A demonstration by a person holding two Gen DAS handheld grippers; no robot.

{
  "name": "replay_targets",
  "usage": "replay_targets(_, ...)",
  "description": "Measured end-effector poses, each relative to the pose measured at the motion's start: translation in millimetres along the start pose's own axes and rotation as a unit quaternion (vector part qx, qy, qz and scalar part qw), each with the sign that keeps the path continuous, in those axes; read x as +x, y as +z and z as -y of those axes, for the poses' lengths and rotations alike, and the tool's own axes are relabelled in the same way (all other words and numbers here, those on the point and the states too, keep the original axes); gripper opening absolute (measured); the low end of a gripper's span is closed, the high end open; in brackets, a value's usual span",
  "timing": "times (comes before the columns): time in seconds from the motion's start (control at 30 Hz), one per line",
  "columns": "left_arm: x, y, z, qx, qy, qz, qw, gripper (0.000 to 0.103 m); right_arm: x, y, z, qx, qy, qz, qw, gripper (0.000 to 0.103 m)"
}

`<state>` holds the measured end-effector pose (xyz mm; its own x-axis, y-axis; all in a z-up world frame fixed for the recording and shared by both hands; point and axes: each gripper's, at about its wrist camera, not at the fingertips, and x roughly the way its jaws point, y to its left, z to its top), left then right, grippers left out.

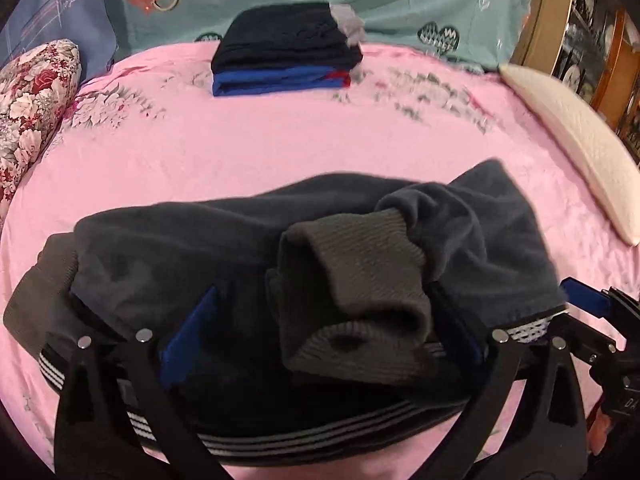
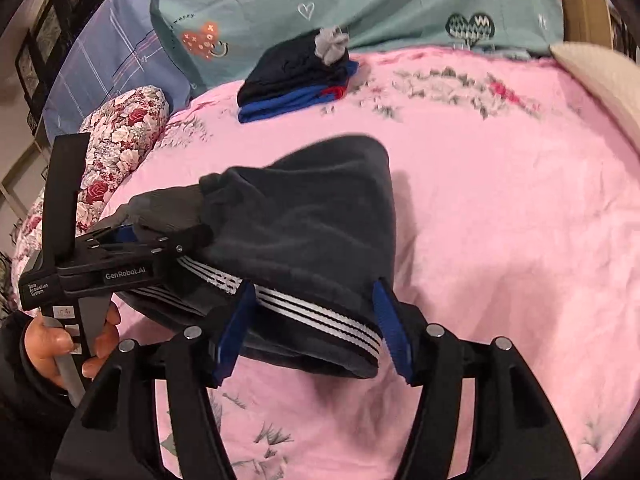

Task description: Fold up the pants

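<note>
Dark grey pants (image 1: pixel 208 248) lie folded over on the pink bed sheet (image 1: pixel 280 140), with the striped waistband (image 1: pixel 304 436) nearest me. Their ribbed cuffs (image 1: pixel 360 280) rest bunched on top of the fold. My left gripper (image 1: pixel 324 292) stands wide open around the cuffs, and its blue pads are clear of the cloth. In the right wrist view my right gripper (image 2: pixel 314 284) is open over the right corner of the pants (image 2: pixel 320 216), straddling the waistband (image 2: pixel 312 312). The left gripper (image 2: pixel 152 240) shows there from the side, held by a hand (image 2: pixel 52 344).
A folded stack of dark and blue clothes (image 1: pixel 286 48) sits at the back of the bed against a teal heart-print cover (image 1: pixel 400 0). There is a floral pillow (image 1: pixel 32 108) at the left and a cream pillow (image 1: pixel 580 148) at the right. Wooden furniture (image 1: pixel 556 20) stands beyond the cream pillow.
</note>
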<state>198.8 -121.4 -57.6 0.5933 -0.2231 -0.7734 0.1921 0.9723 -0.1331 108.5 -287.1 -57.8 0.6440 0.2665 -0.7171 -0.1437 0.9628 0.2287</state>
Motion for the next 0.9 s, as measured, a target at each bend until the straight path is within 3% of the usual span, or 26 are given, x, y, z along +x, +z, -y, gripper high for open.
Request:
replay_targets(0.17, -75.7, -21.2, -21.1, -0.029, -0.036, 0.075, 0.9962, 0.101, -41.1, 6.7, -45.5, -0.067, 0.014, 0.078, 0.995, 0.064)
replay_targets(0.23, -108.9, -41.7, -49.2, -0.063, -0.041, 0.100, 0.9922, 0.101, -44.3, 7.9, -64.3, -0.092, 0.030, 0.083, 0.992, 0.066)
replay_targets(0.3, -123.3, -61.6, -86.5, -0.119, -0.030, 0.100, 0.9874, 0.101, -37.7, 12.8, -86.3, -0.122, 0.042, 0.082, 0.988, 0.066)
replay_targets(0.43, -113.2, -88.9, -156.7, -0.231, -0.013, 0.060, 0.9711, 0.101, -5.4, 26.8, -105.2, -0.131, 0.047, 0.063, 0.988, 0.066)
replay_targets(0.5, -99.9, -98.9, -188.4, -0.301, -0.048, 0.033, 0.9519, 0.101, 11.6, 28.3, -111.6, -0.122, 0.059, 0.045, 0.990, 0.066)
replay_targets(0.6, -81.8, -100.5, -204.3, -0.347, -0.093, 0.016, 0.9329, 0.101, 24.2, 21.0, -126.5, -0.133, 0.065, 0.026, 0.989, 0.066)
replay_targets(0.77, -48.2, -93.1, -194.9, -0.371, -0.118, -0.014, 0.9211, 0.101, 25.3, 10.9, -122.8, -0.128, 0.061, 0.018, 0.990, 0.066)
replay_targets(0.83, -42.0, -91.1, -189.0, -0.377, -0.107, -0.007, 0.9200, 0.101, 23.3, 9.7, -119.1, -0.130, 0.052, 0.021, 0.990, 0.066)
replay_targets(0.9, -35.9, -87.2, -188.7, -0.391, -0.113, -0.003, 0.9135, 0.101, 20.9, 9.4, -118.1, -0.142, 0.038, 0.033, 0.989, 0.066)
